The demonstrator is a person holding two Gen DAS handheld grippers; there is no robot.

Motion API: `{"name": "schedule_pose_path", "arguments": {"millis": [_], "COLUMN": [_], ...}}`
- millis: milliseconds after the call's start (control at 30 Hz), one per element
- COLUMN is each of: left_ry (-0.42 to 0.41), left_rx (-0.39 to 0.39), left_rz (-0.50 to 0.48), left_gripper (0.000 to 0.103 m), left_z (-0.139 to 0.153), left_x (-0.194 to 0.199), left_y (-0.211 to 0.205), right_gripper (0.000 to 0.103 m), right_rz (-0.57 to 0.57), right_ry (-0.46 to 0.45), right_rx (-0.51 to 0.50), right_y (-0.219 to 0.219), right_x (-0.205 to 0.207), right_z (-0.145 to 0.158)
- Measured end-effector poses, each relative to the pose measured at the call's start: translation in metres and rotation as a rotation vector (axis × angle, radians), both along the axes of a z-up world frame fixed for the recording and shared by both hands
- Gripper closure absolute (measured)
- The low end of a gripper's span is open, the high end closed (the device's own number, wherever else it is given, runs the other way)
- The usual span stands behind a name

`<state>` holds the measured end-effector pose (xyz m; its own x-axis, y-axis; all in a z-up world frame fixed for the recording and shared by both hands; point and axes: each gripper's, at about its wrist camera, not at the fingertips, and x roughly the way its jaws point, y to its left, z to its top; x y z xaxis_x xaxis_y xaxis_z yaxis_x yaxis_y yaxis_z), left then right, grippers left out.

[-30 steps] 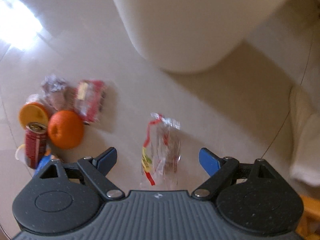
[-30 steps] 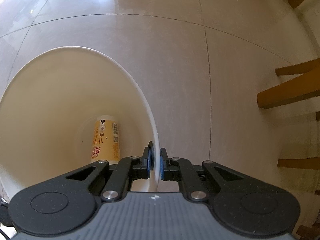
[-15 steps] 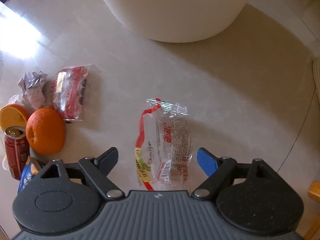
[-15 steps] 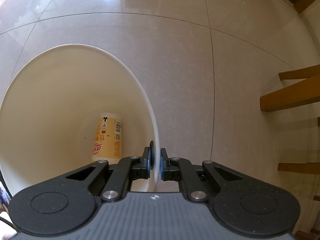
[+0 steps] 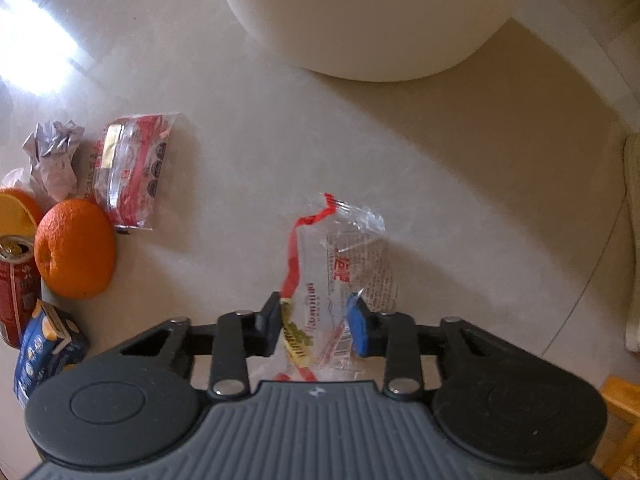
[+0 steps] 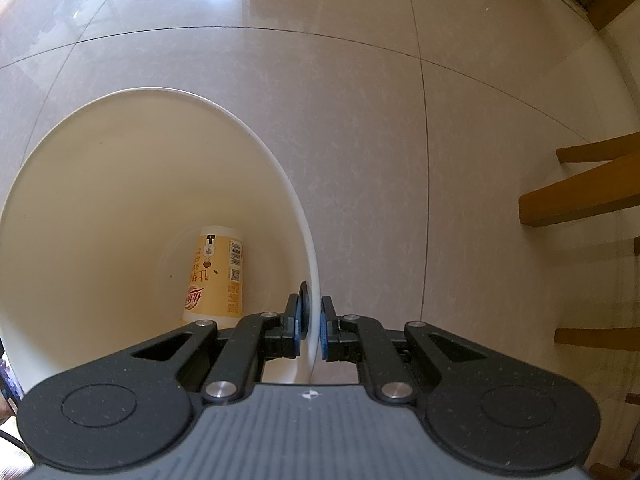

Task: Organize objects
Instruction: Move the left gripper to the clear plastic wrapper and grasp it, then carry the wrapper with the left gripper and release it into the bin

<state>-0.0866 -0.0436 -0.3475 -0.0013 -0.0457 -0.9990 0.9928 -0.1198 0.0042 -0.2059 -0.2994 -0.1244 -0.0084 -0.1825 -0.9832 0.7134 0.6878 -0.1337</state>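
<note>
**Wrapper pinched on floor; bin held at rim**

Lowered since a second ago: left tongs, dropped close over the floor; jaws just closed from wide apart, now pressing the near end of the clear snack wrapper. Unmoved: right tongs.

Step in hand, judged: pick-up of loose litter for the bin. Next move: straight lift, then carry over the rim and release; thin film, so grip to be checked before travel.

Contents, largest to smallest:
- White bin: upright on floor, rim wall clamped between the closed right tongs; yellow paper cup lying at the bottom.
- Orange: on floor, well left of wrapper.
- Red snack packet: just beyond orange.
- Clear snack wrapper: flat on floor, crinkled, red tear strip along left edge, red print, seemingly empty.
- Red can, blue carton, crumpled paper: clustered at left edge.
</note>
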Motion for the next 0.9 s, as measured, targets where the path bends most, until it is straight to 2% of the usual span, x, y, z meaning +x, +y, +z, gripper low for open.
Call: {"name": "schedule_pose_path", "arguments": {"millis": [133,333,533,900], "left_ry": [-0.003,0.021,0.054,0.046], "left_rx": [-0.005,-0.013,0.018,-0.012], "left_rz": [0.006,0.069,0.085,0.066], "left_gripper": [0.074,0.075,0.075,0.075], "left_z": [0.009,0.034,0.07,0.188], "left_x": [0.001,0.013,0.035,0.069], "left_y": [0.001,0.001,-0.007,-0.043], "right_gripper": [0.092,0.092,0.092,0.092], "right_rz": [0.002,0.003,-0.001,-0.018], "right_ry": [0.0,-0.006,-0.006,0.015], "right_rx": [-0.004,-0.009,-0.004,0.017], "right_y": [0.001,0.003,0.002,-0.01], "right_x": [0.0,-0.001,-0.001,0.004], "right_z": [0.0,0.001,0.002,-0.003]}}
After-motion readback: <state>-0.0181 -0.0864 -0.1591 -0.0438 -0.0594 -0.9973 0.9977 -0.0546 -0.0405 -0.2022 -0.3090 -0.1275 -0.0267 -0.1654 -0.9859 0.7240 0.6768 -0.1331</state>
